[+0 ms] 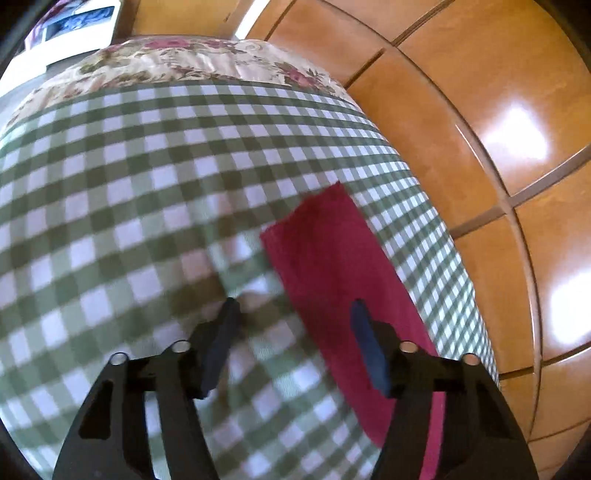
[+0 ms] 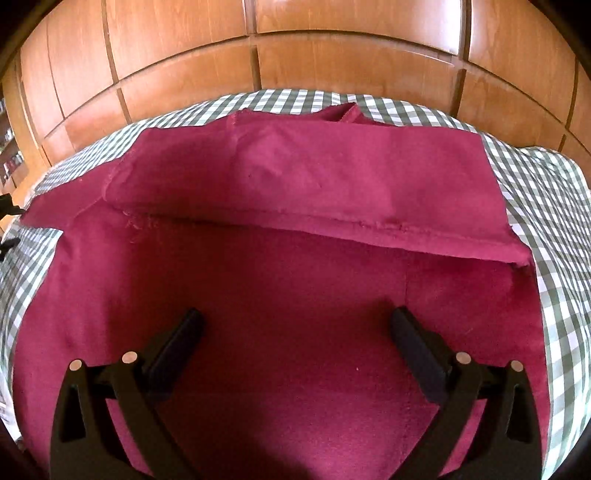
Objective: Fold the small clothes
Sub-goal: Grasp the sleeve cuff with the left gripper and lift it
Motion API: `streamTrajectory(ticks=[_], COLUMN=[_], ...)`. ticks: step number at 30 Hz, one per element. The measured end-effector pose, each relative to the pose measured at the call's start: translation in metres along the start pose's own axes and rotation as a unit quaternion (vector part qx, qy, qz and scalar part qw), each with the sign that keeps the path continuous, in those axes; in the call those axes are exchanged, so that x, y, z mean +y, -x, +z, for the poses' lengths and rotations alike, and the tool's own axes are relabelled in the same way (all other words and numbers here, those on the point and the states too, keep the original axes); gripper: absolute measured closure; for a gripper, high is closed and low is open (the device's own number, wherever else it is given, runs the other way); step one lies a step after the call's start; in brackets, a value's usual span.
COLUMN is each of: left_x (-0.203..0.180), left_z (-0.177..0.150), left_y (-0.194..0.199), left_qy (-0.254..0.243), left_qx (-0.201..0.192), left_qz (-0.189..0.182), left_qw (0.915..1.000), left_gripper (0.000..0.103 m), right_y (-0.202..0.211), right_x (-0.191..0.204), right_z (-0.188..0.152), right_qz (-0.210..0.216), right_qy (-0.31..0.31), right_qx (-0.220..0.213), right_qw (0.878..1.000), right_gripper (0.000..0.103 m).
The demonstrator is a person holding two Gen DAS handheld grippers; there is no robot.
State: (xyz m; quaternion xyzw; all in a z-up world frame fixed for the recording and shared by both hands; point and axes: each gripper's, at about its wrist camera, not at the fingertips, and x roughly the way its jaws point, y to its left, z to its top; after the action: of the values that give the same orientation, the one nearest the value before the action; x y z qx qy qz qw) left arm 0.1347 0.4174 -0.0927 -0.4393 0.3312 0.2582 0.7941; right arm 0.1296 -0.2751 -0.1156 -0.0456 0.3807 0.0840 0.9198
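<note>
A dark red garment [image 2: 295,266] lies spread on the green-and-white checked cloth [image 2: 554,221], its far part folded over toward me as a thick flap [image 2: 314,177]. My right gripper [image 2: 297,321] hovers over the garment's near half, open, nothing between its fingers. In the left wrist view one narrow end of the red garment [image 1: 332,258] runs along the right side of the checked cloth [image 1: 129,203]. My left gripper [image 1: 293,306] stands open above it: the right finger [image 1: 365,339] is over the red fabric, the left finger [image 1: 221,339] over the checks. Nothing is pinched.
Glossy wooden cabinet panels [image 2: 295,48] rise right behind the cloth's far edge and along the right side [image 1: 498,147] in the left wrist view. A floral fabric [image 1: 184,62] lies beyond the checked cloth, with a white object [image 1: 70,33] past it.
</note>
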Motion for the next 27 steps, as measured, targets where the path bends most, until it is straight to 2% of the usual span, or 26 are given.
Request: streamTrajectory(ticks=[2, 4, 6, 9, 11, 15, 19, 21, 24, 26, 27], left_x=[-0.002, 0.000, -0.005, -0.029, -0.052, -0.107, -0.165, -0.189, -0.210, -0.221, -0.223], left_z=[0.007, 0.013, 0.011, -0.002, -0.019, -0.069, -0.142, -0.188, -0.238, -0.273, -0.284], left_y=[-0.008, -0.012, -0.003, 0.021, 0.039, 0.063, 0.068, 0.063, 0.048, 0.038, 0.033], left_qy=[-0.019, -0.018, -0.021, -0.061, -0.091, -0.154, -0.231, -0.275, -0.313, -0.356, -0.374], left_qx=[0.001, 0.006, -0.003, -0.018, -0.017, -0.002, 0.041, 0.068, 0.112, 0.134, 0.138], left_qz=[0.018, 0.008, -0.009, -0.064, -0.114, -0.194, -0.248, -0.260, -0.262, -0.252, -0.235], left_qw=[0.9997, 0.9998, 0.9997, 0.9959, 0.9893, 0.9688, 0.9399, 0.9230, 0.9060, 0.8899, 0.8868], left_gripper=[0.082, 0.096, 0.097, 0.097, 0.097, 0.097, 0.097, 0.097, 0.097, 0.097, 0.092], right_y=[0.001, 0.002, 0.001, 0.001, 0.001, 0.001, 0.002, 0.002, 0.002, 0.003, 0.003], right_x=[0.002, 0.002, 0.002, 0.003, 0.003, 0.002, 0.002, 0.002, 0.001, 0.001, 0.000], right_z=[0.000, -0.001, 0.000, 0.000, 0.000, 0.000, 0.000, 0.000, 0.000, 0.000, 0.000], right_qz=[-0.003, -0.004, -0.006, -0.008, -0.008, -0.005, -0.005, -0.005, -0.002, 0.001, 0.002], right_qy=[0.003, 0.004, 0.005, 0.006, 0.006, 0.005, 0.004, 0.004, 0.002, -0.001, -0.002], right_qx=[0.000, -0.001, -0.001, -0.002, -0.002, -0.002, -0.003, -0.003, -0.003, -0.003, -0.004], right_qw=[1.000, 1.000, 1.000, 1.000, 1.000, 1.000, 1.000, 1.000, 1.000, 1.000, 1.000], right_gripper=[0.002, 0.002, 0.002, 0.002, 0.002, 0.002, 0.002, 0.002, 0.002, 0.002, 0.002])
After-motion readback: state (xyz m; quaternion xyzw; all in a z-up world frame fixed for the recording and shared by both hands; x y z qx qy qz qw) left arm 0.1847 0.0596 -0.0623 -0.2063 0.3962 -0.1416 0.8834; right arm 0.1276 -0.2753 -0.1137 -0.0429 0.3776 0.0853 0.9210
